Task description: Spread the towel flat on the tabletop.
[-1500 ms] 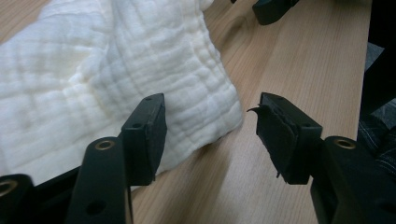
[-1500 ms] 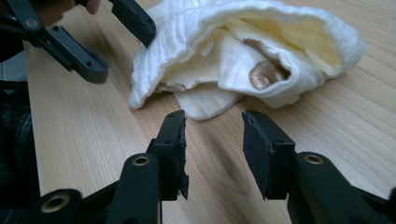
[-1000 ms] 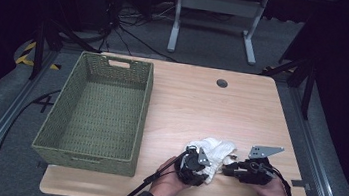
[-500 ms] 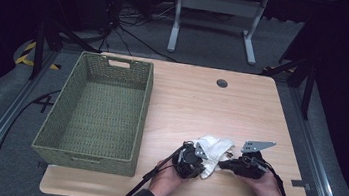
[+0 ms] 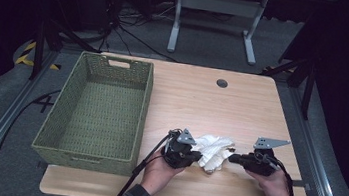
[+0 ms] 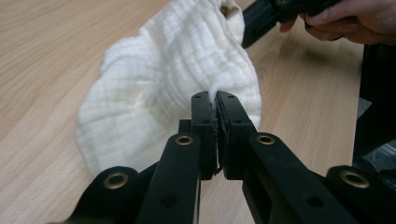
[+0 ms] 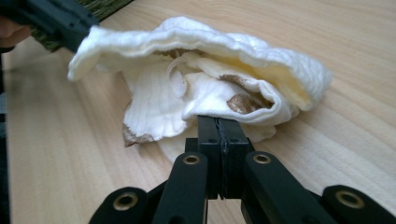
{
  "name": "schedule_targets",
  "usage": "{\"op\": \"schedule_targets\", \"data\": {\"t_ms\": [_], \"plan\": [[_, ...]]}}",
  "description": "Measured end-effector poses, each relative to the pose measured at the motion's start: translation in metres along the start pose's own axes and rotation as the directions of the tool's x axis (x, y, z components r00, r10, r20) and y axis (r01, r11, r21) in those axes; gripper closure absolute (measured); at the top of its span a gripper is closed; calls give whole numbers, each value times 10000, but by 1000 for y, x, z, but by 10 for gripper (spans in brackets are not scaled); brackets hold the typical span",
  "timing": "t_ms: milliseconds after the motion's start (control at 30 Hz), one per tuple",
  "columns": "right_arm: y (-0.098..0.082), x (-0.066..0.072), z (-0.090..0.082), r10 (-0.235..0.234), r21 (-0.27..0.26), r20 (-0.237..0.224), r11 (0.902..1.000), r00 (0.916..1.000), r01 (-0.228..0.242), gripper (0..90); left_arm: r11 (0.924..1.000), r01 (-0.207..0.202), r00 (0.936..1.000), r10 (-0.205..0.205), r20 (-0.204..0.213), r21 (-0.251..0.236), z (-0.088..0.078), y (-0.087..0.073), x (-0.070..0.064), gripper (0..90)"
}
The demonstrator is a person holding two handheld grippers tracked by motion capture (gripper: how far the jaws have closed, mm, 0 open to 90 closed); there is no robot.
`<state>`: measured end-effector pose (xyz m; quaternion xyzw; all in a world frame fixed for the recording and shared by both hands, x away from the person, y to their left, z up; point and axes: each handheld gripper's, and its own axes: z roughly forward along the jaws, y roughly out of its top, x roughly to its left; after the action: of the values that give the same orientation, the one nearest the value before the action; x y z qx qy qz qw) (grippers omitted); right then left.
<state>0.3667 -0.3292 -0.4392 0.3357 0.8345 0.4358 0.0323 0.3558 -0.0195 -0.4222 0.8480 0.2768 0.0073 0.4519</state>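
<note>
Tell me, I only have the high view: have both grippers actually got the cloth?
Observer: Yes. The left gripper is shut on a fold of the cloth.
Operator: And the right one?
Observer: The right gripper is shut on the cloth's near edge.
Operator: Is the cloth clean?
Observer: No, the right gripper view shows brown stains inside its folds.

Both forearms come in low, hands level and facing each other. The left tongs (image 5: 199, 156) are pinched tight. The right tongs (image 5: 231, 158) are likewise clamped, jaws together.
</note>
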Motion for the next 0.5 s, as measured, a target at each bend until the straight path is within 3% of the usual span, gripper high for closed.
{"op": "schedule_targets", "data": {"t_ms": [33, 67, 100, 300, 367, 433, 500], "plan": [[-1, 0, 0, -22, -91, -47, 10000, 10000, 21, 817, 9999, 129, 9999, -129, -22, -47, -1, 0, 1, 866], [-1, 0, 0, -22, -91, -47, 10000, 10000, 21, 817, 9999, 129, 9999, -129, -22, -47, -1, 0, 1, 867], [-1, 1, 0, 20, -146, -382, 9999, 9993, -25, 740, 9999, 141, 9999, -141, -22, -98, -2, 0, 4, 867], [1, 6, 10, 25, -24, -744, 10000, 9972, -27, 666, 9998, 192, 9998, -192, -16, -113, -3, 0, 5, 868], [3, 8, 13, 44, -27, -786, 10000, 9969, -46, 721, 9997, 235, 9997, -235, 9, -105, -3, 1, 4, 868], [3, 10, 14, -110, 8, -572, 9999, 9983, 111, 823, 9996, 230, 9997, -230, -17, -175, -3, 1, 5, 868], [3, 9, 11, -156, -63, -367, 9999, 9992, 154, 870, 9993, 284, 9995, -286, -110, -224, -5, 1, 5, 868]]}}
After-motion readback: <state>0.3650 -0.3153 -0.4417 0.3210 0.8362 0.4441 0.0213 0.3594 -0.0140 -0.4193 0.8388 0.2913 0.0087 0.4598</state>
